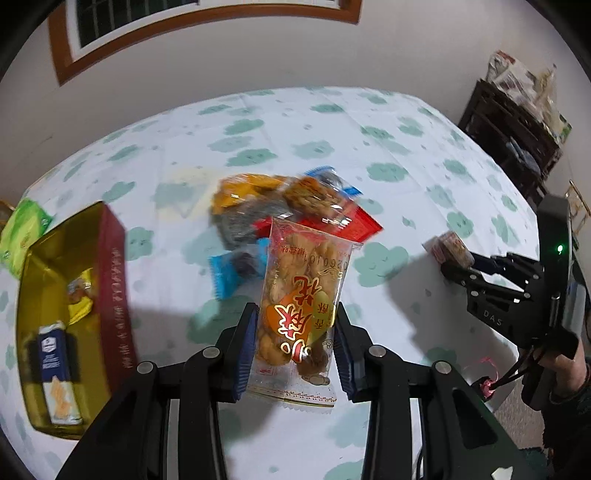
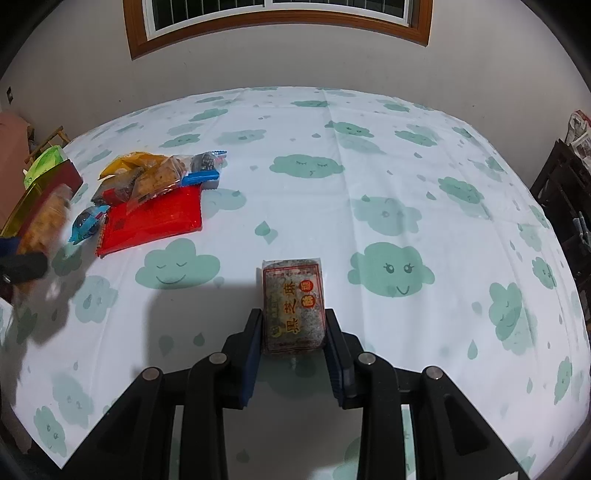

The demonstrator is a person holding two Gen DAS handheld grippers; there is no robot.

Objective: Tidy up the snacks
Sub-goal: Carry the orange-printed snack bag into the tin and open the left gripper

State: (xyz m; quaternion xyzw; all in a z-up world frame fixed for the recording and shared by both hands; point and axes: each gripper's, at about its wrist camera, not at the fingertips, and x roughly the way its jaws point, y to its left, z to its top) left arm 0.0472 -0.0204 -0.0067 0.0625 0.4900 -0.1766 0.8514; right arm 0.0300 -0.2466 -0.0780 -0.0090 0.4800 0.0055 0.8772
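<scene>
while clamped in left tool (image 1: 295, 328), clear fried-twist packet (image 1: 301, 295), right tool (image 2: 293, 341) gripping speckled, perhaps sesame, cake (image 2: 293, 306)

Two hand-held grippers (image 1: 295, 343); one box (image 1: 70, 314); one window (image 2: 277, 22)

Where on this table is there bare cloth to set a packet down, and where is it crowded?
Bare tablecloth spreads right of the red packet and beyond the sesame packet. Crowded: the snack pile beside the gold-lined box on the left.
</scene>
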